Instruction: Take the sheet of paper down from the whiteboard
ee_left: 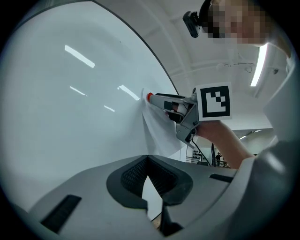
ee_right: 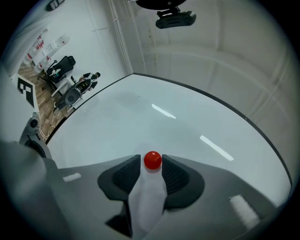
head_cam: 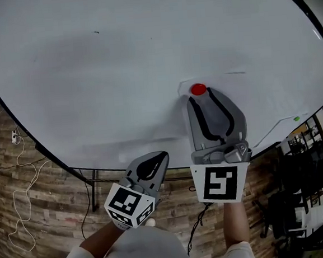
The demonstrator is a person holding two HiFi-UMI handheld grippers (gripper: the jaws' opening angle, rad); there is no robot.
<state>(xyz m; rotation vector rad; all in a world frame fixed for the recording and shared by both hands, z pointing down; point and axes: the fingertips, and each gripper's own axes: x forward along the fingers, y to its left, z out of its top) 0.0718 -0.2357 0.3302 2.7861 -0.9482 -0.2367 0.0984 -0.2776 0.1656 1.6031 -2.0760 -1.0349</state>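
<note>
Overhead, the head view has the whiteboard point(head_cam: 116, 62) filling the upper frame, a red magnet point(head_cam: 198, 88) on it right of centre, the right gripper point(head_cam: 201, 97) just below the magnet and the left gripper point(head_cam: 161, 154) at lower centre. Next, the left gripper view: its 2 jaws are pressed together on nothing, and the sheet of paper point(ee_left: 161, 133) hangs from the magnet at centre. Lastly, the right gripper view: its 2 jaws stand apart, the magnet between their tips, the sheet running down between them.
</note>
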